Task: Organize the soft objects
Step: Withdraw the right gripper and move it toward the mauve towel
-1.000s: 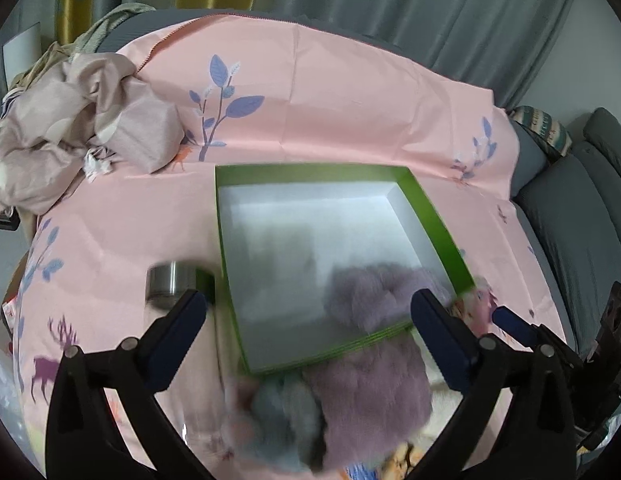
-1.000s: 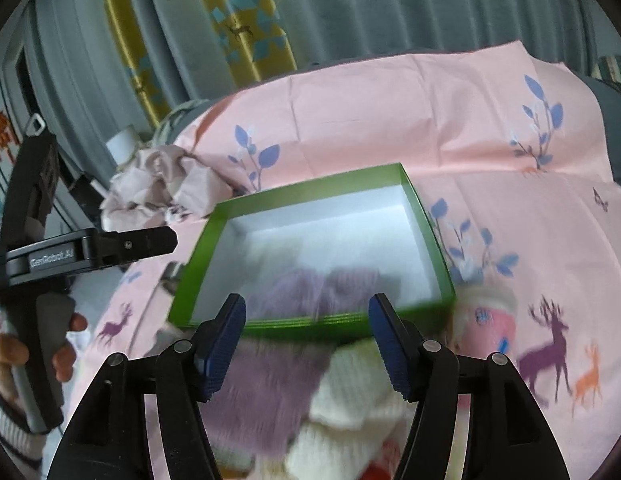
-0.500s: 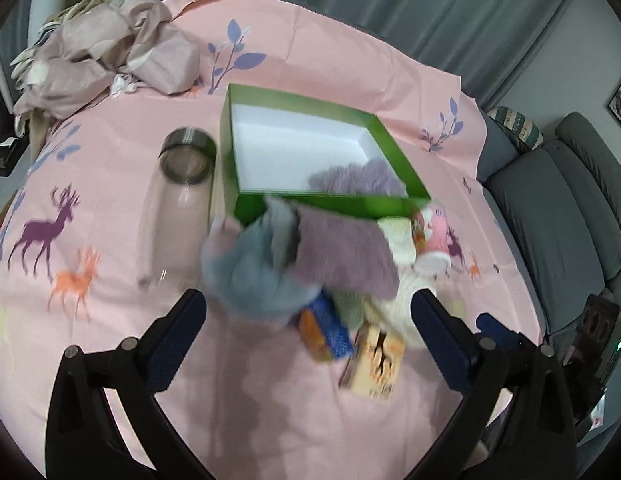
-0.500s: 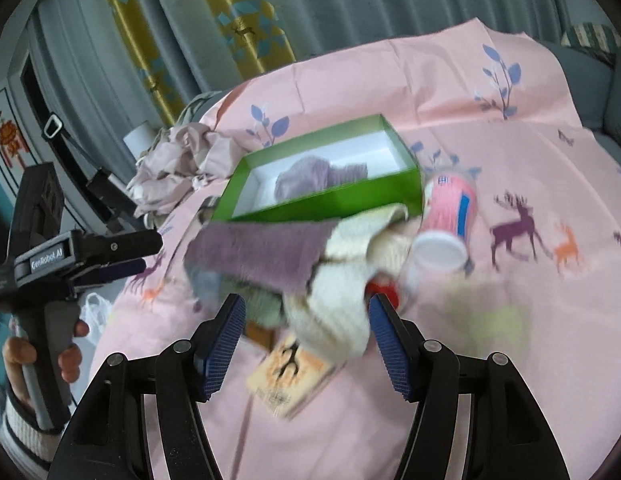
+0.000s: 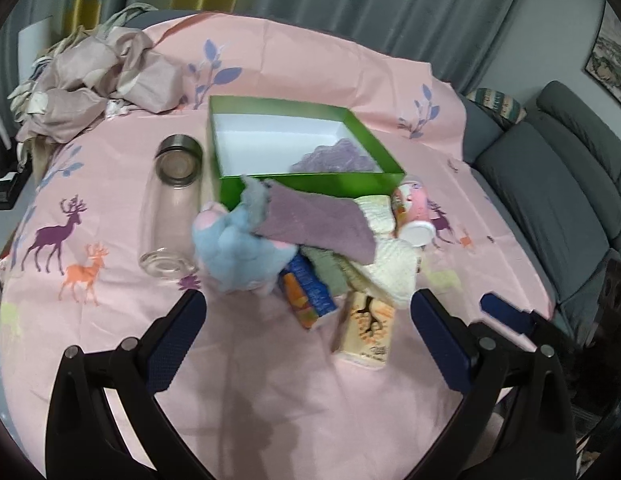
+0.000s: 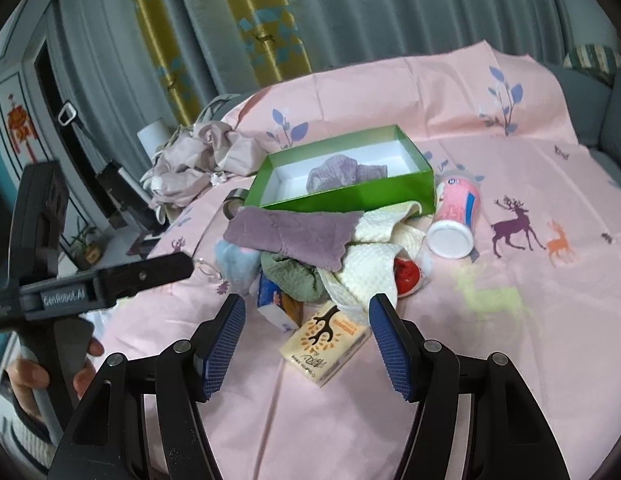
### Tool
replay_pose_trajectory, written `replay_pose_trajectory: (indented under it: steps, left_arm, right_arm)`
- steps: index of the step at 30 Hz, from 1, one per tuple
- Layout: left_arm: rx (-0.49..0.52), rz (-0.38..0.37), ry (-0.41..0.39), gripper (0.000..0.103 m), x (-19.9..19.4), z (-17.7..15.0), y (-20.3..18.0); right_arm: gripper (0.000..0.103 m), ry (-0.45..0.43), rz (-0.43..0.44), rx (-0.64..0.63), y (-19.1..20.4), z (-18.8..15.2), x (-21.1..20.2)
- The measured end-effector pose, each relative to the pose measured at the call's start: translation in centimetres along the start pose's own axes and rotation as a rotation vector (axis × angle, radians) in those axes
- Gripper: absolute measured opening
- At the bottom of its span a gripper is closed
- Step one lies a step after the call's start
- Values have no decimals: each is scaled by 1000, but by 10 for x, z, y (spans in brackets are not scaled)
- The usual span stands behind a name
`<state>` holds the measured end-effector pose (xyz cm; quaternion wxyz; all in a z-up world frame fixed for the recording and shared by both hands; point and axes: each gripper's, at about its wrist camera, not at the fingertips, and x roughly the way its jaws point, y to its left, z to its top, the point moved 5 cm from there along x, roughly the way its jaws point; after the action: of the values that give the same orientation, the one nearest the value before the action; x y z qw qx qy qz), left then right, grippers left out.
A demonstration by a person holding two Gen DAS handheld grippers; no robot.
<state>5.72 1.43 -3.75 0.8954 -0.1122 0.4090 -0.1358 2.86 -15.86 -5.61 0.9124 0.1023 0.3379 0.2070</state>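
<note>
A purple fluffy cloth (image 5: 337, 158) lay inside the green box (image 5: 310, 182), in its right part, at the centre of the left wrist frame. In front of the box, touching its near wall, was a heap of soft things: a mauve towel (image 5: 318, 224) on top, a light blue plush toy (image 5: 238, 252) at its left, a cream knitted cloth (image 5: 390, 268) at its right and a green cloth (image 6: 292, 274) under them. At the lower edge of the heap were a blue and orange packet (image 5: 308, 290) and a tissue packet (image 6: 324, 344). A pink cup (image 6: 454, 216) lay on its side right of the heap, and a glass bottle (image 5: 172, 208) lay left of the box. Everything was on a pink tablecloth (image 5: 270, 400).

The left gripper (image 5: 308, 336) was spread wide and held nothing. The right gripper (image 6: 306, 340) was also spread, empty, above the tissue packet.
</note>
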Motion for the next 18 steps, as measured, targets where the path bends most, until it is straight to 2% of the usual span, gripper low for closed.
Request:
replay_pose_trajectory:
  steps: [8,18]
  left_arm:
    - [25,-35,3,102,6,3,-24]
    - [44,-34,0,102,6,2,-36]
  right_arm:
    - [65,-13,-49,-42,2,-12,-20]
    - [65,-26,-32,-15,-8,-24,-29]
